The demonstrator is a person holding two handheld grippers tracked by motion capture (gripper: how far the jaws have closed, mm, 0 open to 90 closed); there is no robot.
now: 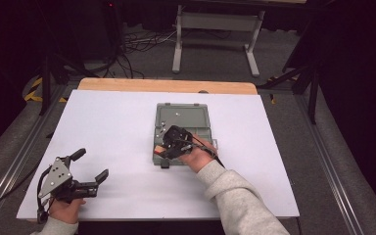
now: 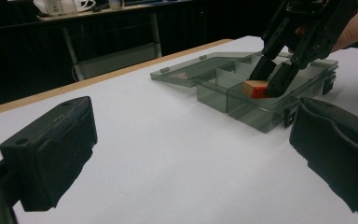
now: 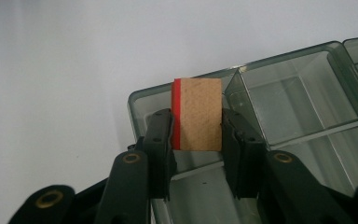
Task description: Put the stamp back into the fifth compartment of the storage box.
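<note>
Block (image 3: pixel 196 114) pinched between right claw (image 3: pixel 196 135) pads, inside compartment box (image 3: pixel 307 60); left claw (image 2: pixel 191 154) spread.

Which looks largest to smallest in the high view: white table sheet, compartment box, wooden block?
1. White table sheet.
2. Compartment box, lid open.
3. Wooden block, mostly hidden by the right tool shut on it, so its rank is less sure.

white table top (image 1: pixel 107 132) w/ wood far edge, open grey compartment box (image 1: pixel 196 113) lying on it
</note>
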